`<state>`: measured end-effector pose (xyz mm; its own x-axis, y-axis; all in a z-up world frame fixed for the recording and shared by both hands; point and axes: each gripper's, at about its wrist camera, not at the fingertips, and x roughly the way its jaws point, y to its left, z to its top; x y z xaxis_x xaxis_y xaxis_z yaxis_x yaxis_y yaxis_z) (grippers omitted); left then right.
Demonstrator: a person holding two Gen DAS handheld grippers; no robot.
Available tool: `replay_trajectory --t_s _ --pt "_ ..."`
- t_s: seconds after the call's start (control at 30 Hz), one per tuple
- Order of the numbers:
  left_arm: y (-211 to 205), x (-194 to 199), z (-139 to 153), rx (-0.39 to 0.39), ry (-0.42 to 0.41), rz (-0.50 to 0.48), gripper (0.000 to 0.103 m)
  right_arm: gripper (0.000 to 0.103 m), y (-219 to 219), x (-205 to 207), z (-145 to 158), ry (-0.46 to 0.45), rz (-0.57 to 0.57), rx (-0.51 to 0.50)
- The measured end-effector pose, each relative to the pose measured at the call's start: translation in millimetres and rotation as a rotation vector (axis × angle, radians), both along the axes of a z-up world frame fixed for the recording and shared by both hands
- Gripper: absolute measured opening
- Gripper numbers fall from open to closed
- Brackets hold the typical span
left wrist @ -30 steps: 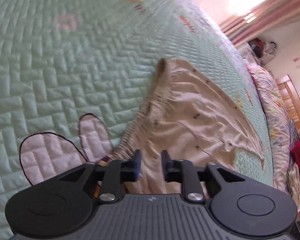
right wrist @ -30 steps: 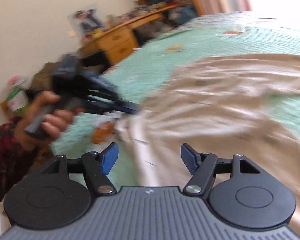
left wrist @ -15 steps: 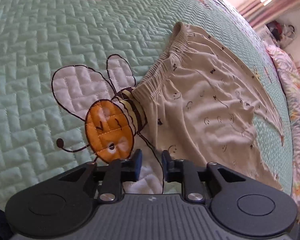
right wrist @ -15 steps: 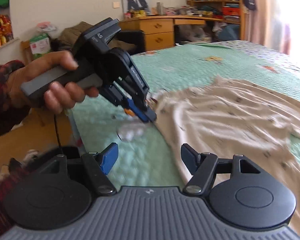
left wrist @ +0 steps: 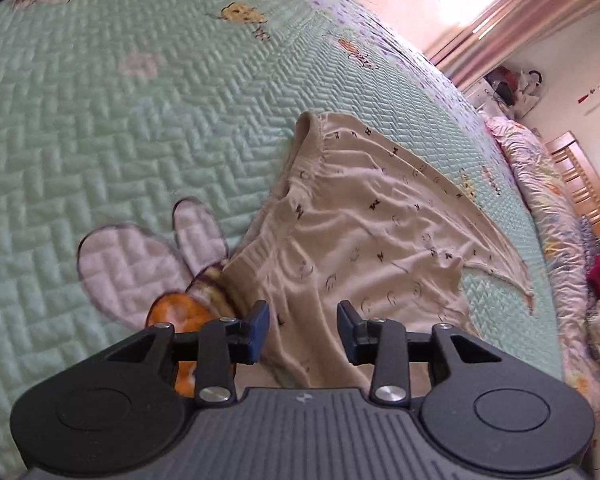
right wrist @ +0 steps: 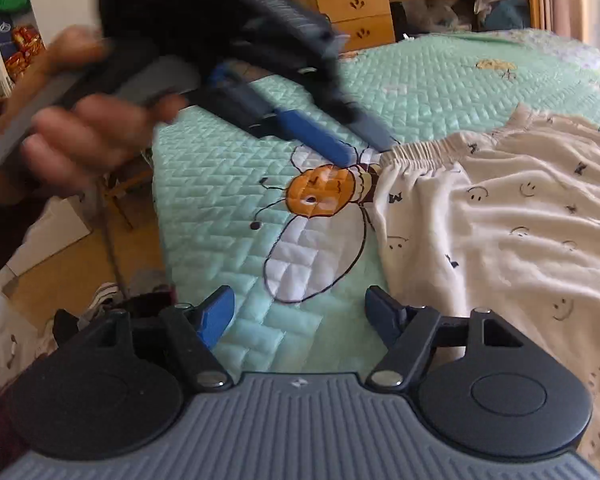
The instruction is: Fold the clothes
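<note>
Shorts [left wrist: 372, 240] lie beyond left tongs [left wrist: 302, 330]

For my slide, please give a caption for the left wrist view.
Open left tongs above cream shorts lying on a green quilt.

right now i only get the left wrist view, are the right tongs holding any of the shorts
Observer: No. The right tongs are open over bare quilt, with the shorts off to one side.
Operator: can you see my left tongs from there
Observer: Yes, the left tongs are blurred, tips at the waistband beside the bee picture.
Operator: whats behind the bed
Observer: A wooden desk with drawers against the wall.
</note>
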<state>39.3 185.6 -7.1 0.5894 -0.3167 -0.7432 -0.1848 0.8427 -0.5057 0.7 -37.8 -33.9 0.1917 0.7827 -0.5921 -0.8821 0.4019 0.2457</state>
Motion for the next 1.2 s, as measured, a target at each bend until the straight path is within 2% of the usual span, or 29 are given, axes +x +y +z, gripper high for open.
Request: replay_trajectory --t_s 0.03,0.07,0.1,0.17,0.23,0.27,0.33,0.43,0.5,0.53,0.6,0.63,0.67,0.73,0.77,0.8,0.9,0.97,1.03,1.07,1.1,1.13,1.2 --pt "-4 7 -6 0.011 0.018 0.001 0.05 0.073 -6 1 4 -0.003 -0.031 0.036" --pt "-9 14 -11 0.021 0.035 0.002 0.052 0.073 -11 4 7 -0.004 -0.065 0.071" --pt "-13 21 -18 0.023 0.057 -0.002 0.052 0.074 -14 8 5 0.014 -0.092 0.057" --pt "-24 26 -34 -0.02 0.106 -0.055 0.054 0.074 -19 15 -5 0.061 -0.108 -0.002" --pt "-36 20 -35 0.051 0.079 -0.088 0.054 0.074 -30 9 -13 0.073 -0.071 -0.026" --pt "-36 18 -33 0.055 0.077 -0.088 0.054 0.074 -37 5 -12 0.08 -0.053 -0.02" --pt "-36 14 -30 0.059 0.074 -0.087 0.054 0.074 -54 6 -5 0.15 -0.053 0.034" --pt "-28 12 -25 0.036 0.076 -0.057 0.054 0.074 -80 18 11 0.178 -0.193 0.156" --pt "-25 11 -16 0.041 0.056 -0.038 0.054 0.074 -93 26 21 0.102 -0.314 0.175" --pt "-27 12 -9 0.041 0.033 -0.038 0.054 0.074 -98 30 24 0.06 -0.375 0.166" --pt "-33 16 3 0.032 -0.016 -0.051 0.059 0.074 -104 36 26 0.032 -0.458 0.137" --pt "-39 21 6 0.028 -0.034 -0.059 0.065 0.074 -107 38 21 0.032 -0.481 0.093" --pt "-44 27 4 0.035 -0.028 -0.064 0.07 0.074 -111 39 13 0.034 -0.502 0.04" --pt "-52 39 -6 0.059 0.018 -0.066 0.069 0.071 -117 42 -2 0.037 -0.543 -0.068" --pt "-55 45 -14 0.074 0.052 -0.065 0.069 0.05 -130 37 -6 0.022 -0.566 -0.079" --pt "-55 47 -23 0.084 0.082 -0.068 0.069 0.044 -145 29 -9 0.001 -0.59 -0.074" --pt "-53 45 -33 0.089 0.084 -0.064 0.066 0.044 -191 10 -3 0.033 -0.671 -0.049" --pt "-49 42 -33 0.072 0.082 -0.046 0.066 0.046 -207 -5 4 0.004 -0.721 -0.041" --pt "-49 42 -34 0.064 0.086 -0.031 0.066 0.047 -213 -3 3 -0.035 -0.712 -0.03" --pt "-50 42 -33 0.075 0.089 -0.032 0.066 0.047 -214 -4 -1 -0.032 -0.695 -0.059" --pt "-52 43 -33 0.087 0.092 -0.033 0.066 0.045 -217 -2 -8 -0.012 -0.704 -0.125" --pt "-54 44 -32 0.098 0.095 -0.034 0.066 0.044 -229 5 -16 0.001 -0.722 -0.144" --pt "-58 45 -31 0.121 0.101 -0.036 0.066 0.04 -262 8 -18 0.044 -0.763 -0.099"
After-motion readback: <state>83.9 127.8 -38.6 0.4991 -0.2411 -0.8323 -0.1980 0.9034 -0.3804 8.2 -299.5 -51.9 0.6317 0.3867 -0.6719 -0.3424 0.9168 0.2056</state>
